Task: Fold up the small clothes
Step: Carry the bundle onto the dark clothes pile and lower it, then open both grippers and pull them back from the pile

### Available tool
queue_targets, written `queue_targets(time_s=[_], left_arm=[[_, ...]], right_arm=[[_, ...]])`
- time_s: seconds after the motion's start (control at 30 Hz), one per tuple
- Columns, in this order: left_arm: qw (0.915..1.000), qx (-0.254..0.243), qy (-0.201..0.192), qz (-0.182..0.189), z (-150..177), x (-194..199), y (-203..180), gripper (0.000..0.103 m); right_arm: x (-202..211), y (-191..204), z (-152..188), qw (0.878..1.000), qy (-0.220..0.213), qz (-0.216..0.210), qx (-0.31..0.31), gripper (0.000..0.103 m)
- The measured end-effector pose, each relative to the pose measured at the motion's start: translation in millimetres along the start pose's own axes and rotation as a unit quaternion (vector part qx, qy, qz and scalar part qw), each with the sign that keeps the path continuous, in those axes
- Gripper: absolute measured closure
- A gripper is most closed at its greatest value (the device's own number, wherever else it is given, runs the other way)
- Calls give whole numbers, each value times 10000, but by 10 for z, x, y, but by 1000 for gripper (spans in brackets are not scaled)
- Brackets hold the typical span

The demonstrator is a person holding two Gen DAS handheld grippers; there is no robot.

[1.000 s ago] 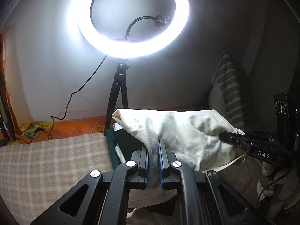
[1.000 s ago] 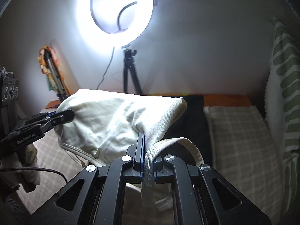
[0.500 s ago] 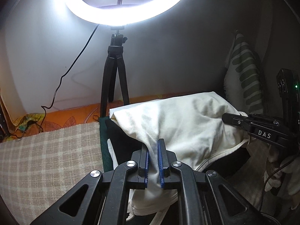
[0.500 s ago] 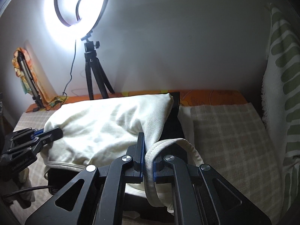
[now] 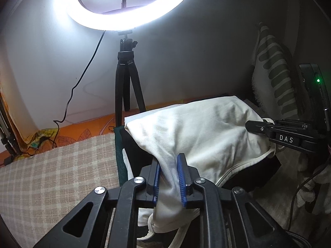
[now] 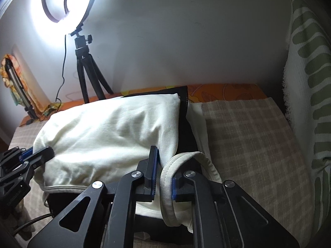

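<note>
A cream ribbed cotton garment (image 5: pixel 202 136) is seen over a black folded cloth (image 6: pixel 189 124). The beige-and-white checked woven bedcover (image 6: pixel 248 136) is bordered by an orange leaf-printed sheet (image 5: pixel 82 130). Green stripes are noted on a white hanging towel (image 6: pixel 310 72). Blue gripper pads (image 5: pixel 181 177) are recorded.

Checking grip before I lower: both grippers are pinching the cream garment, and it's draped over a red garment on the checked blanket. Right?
Not quite: the garment underneath is black, not red, as the right wrist view shows. The rest holds: the left gripper and right gripper both pinch the cream garment over the checked blanket.
</note>
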State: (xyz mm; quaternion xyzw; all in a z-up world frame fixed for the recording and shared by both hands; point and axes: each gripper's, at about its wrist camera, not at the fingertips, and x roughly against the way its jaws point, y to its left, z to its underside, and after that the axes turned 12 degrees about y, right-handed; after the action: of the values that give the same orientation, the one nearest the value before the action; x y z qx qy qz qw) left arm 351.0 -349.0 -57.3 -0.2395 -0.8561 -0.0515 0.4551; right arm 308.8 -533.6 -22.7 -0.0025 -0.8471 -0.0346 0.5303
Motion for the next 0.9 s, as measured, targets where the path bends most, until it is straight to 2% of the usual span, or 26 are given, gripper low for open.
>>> queue_targets(time_s=[0.07,0.17,0.2,0.23,0.27,0.3,0.47,0.63,0.7,0.9], left_arm=[[10000,36,5,-15,17,31,16,67],[10000,83,-4,21,54,106,45,63],[10000,66,-1,23,66,133,41,60],[10000,38,1,24,81,170,36,54],[10000,27,-7,30,94,208,31,48],[10000,15,-20,54,109,249,34,47],[9999,-9,-122,67,211,530,43,39],[9997,20,-234,79,342,865,87,37],[9996,22,-284,63,406,1013,116,37],[9991,7,-419,14,683,1490,215,33]], right_arm=[[28,-7,10,10000,-11,40,-56,91],[99,-9,35,9999,-55,32,-126,91],[136,1,49,9999,-80,24,-141,87],[170,10,63,9998,-105,18,-152,83],[201,23,76,9998,-132,15,-157,72],[247,47,92,9997,-186,13,-157,66],[454,212,179,9996,-266,14,-119,66],[754,413,325,9991,-412,63,-30,64],[879,498,384,9988,-491,69,-20,59],[1216,746,622,9975,-684,133,-143,59]])
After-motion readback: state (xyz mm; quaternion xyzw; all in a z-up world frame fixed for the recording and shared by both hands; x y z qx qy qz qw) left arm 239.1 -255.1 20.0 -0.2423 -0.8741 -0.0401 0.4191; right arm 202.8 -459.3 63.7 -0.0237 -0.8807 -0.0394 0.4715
